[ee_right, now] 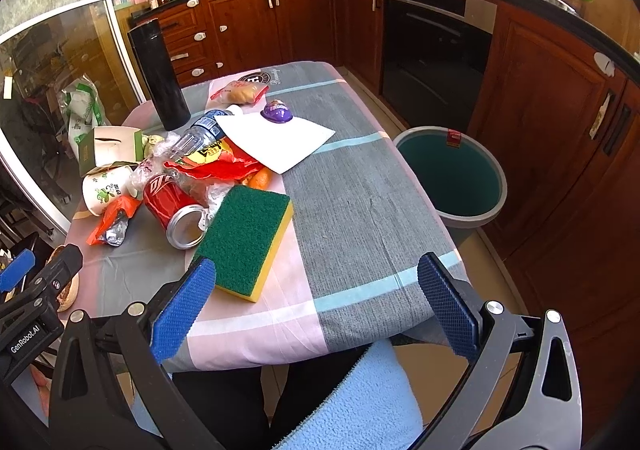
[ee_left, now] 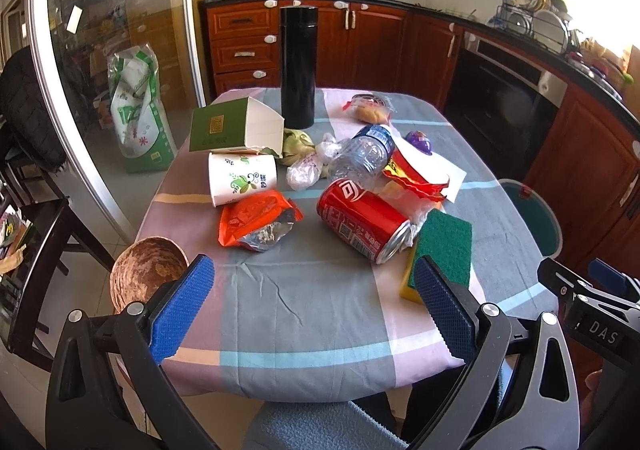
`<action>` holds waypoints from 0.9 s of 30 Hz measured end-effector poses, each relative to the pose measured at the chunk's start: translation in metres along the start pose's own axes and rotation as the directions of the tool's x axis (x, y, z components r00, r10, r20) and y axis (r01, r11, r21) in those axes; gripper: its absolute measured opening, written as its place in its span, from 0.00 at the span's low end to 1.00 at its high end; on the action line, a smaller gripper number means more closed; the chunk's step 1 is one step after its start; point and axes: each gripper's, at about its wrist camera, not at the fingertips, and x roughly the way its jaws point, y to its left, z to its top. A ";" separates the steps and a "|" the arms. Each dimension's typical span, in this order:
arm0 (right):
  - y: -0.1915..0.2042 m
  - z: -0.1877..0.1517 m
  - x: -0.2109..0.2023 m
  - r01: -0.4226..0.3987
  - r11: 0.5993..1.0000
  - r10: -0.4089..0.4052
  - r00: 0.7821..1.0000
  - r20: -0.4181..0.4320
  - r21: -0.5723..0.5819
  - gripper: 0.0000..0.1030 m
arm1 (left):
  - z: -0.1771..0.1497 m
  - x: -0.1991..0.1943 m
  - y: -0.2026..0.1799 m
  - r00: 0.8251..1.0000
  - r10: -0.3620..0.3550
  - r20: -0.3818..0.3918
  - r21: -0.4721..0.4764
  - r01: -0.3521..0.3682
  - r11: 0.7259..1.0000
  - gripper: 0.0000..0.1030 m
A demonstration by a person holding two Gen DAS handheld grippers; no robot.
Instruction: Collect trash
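The table [ee_right: 360,210], under a checked grey, pink and blue cloth, spreads out ahead of both grippers. To the right of the right gripper [ee_right: 316,302] and beyond the table's edge, a round grey bin [ee_right: 472,216] with a teal inside stands on the floor; nothing can be seen in it apart from a small red tag at its far rim.

Far ahead of the left gripper [ee_left: 314,306] a tall black flask [ee_left: 299,66] stands upright with its lid on. Left of it an open green carton [ee_left: 232,126] lies tipped, its contents not visible. Just in front of the carton a paper cup [ee_left: 242,178] lies on its side. A red soda can [ee_left: 362,220] lies on its side straight ahead, its open top toward the camera, touching a crushed clear bottle [ee_left: 366,154] and a red-and-yellow wrapper [ee_left: 416,176]. An orange foil wrapper [ee_left: 256,222] lies between cup and can. A green-and-yellow sponge [ee_right: 248,238] lies just ahead of the right gripper's left finger. A wooden bowl [ee_left: 148,270] sits low beside the left gripper's left finger.

Both grippers hover above the table's near edge, level and side by side, pointing forward, jaws spread wide with nothing between them.
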 end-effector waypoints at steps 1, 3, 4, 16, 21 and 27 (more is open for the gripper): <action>0.000 0.000 0.000 0.001 1.000 -0.001 1.000 0.000 0.001 0.94 | 0.001 0.000 0.001 1.000 0.003 0.000 -0.002 -0.003 1.000 0.96; 0.000 0.000 0.001 0.004 1.000 -0.004 1.000 -0.002 0.003 0.94 | 0.001 0.001 0.001 1.000 0.011 -0.003 -0.003 -0.011 1.000 0.96; -0.001 0.000 0.001 0.003 1.000 -0.003 1.000 -0.003 0.004 0.94 | 0.002 0.001 0.001 1.000 0.012 -0.005 -0.003 -0.012 1.000 0.96; -0.001 0.000 0.001 0.006 1.000 -0.006 1.000 -0.011 0.002 0.94 | 0.001 0.001 0.002 1.000 0.025 -0.012 0.003 -0.025 1.000 0.96; 0.000 0.000 0.001 0.007 1.000 -0.007 1.000 -0.014 0.001 0.94 | 0.002 0.003 0.003 0.999 0.028 -0.020 -0.003 -0.028 1.000 0.96; 0.000 0.000 0.002 0.007 1.000 -0.007 1.000 -0.015 0.002 0.94 | 0.002 0.003 0.003 0.999 0.027 -0.020 -0.002 -0.028 1.000 0.96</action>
